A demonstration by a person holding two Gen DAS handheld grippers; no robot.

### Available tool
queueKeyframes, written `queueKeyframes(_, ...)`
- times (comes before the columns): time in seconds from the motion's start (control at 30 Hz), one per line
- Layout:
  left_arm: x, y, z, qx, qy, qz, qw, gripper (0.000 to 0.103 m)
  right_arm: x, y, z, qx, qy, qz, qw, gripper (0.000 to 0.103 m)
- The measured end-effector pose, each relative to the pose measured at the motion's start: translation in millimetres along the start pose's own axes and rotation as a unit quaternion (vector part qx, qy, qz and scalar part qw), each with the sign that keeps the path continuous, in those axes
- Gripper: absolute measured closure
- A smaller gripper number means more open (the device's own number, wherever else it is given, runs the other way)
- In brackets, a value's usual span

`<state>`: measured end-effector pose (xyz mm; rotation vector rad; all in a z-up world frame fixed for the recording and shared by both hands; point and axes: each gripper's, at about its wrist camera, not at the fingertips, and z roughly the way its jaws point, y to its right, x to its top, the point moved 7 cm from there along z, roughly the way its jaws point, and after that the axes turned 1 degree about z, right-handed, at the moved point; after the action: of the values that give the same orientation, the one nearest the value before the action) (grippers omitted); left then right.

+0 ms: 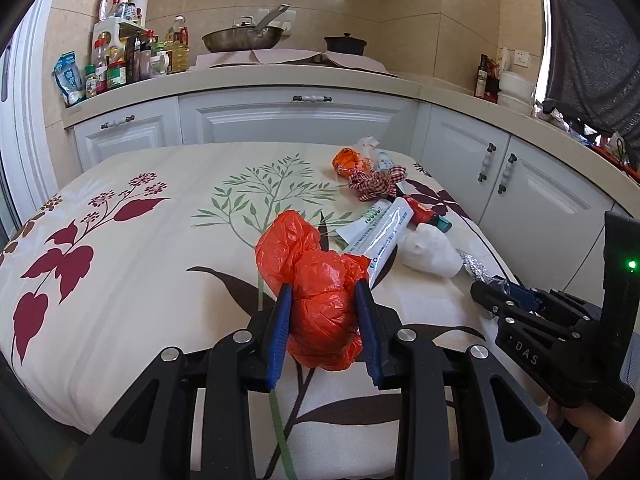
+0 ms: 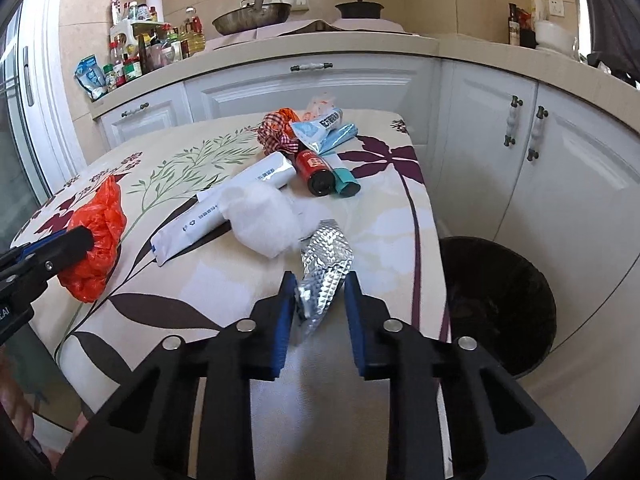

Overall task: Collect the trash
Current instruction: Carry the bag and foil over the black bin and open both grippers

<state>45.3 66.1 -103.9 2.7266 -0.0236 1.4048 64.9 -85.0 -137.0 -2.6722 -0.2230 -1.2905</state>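
My left gripper [image 1: 324,292] is shut on a crumpled orange plastic bag [image 1: 316,276], held just above the flowered tablecloth [image 1: 140,248]. The right wrist view shows the same bag [image 2: 100,232] at the far left. My right gripper [image 2: 320,284] is low at the table's near right edge, with both blue pads pressed on the near end of a crinkled silver foil wrapper [image 2: 326,256]. In the left wrist view that gripper [image 1: 486,286] sits at the right with the foil [image 1: 474,266] poking out past it.
Beyond the foil lie a white wad [image 2: 260,220], a white tube [image 2: 224,204], a red bottle [image 2: 316,168], a checked ribbon [image 2: 276,132] and several packets. A black bin [image 2: 500,300] stands on the floor right of the table. White cabinets [image 2: 540,168] close in behind.
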Motion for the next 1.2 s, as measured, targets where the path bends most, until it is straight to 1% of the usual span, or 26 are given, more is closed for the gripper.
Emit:
queueKeyframes(0.2, 5.3, 13.2, -5.5, -0.01, 0.012, 0.008, 0.9998, 0.071, 0.8, 10.2, -7.4, -0.003, 0.008, 0.006, 1.0, 0.083)
queueKeyframes(0.37, 12.3, 31.4, -7.6, -0.024, 0.021, 0.02, 0.9993, 0.071, 6.7, 24.4, -20.2, -0.016, 0.028, 0.01, 0.999, 0.083)
queueKeyframes(0.53, 17.6, 58.5, -1.1, -0.053, 0.018, 0.033, 0.9979, 0.071, 11.4, 45.6, -30.6, -0.031, 0.042, 0.025, 0.998, 0.083)
queueKeyframes(0.63, 21.6, 77.5, 4.2, -0.073, 0.016, 0.039, 0.9964, 0.071, 13.4, 63.8, -37.1, -0.048, 0.053, 0.031, 0.997, 0.083)
queueKeyframes(0.77, 26.9, 109.5, 12.1, -0.095, 0.019, 0.061, 0.9934, 0.071, 14.3, 95.2, -44.1, -0.072, 0.061, 0.048, 0.994, 0.083)
queueKeyframes(0.97, 34.9, 155.7, 27.3, -0.12, 0.021, 0.093, 0.9881, 0.071, 14.2, 135.5, -47.3, -0.101, 0.069, 0.067, 0.99, 0.083)
queueKeyframes(1.2, 43.3, 198.0, 46.4, -0.127, 0.016, 0.116, 0.985, 0.071, 12.9, 177.1, -42.3, -0.124, 0.073, 0.086, 0.986, 0.083)
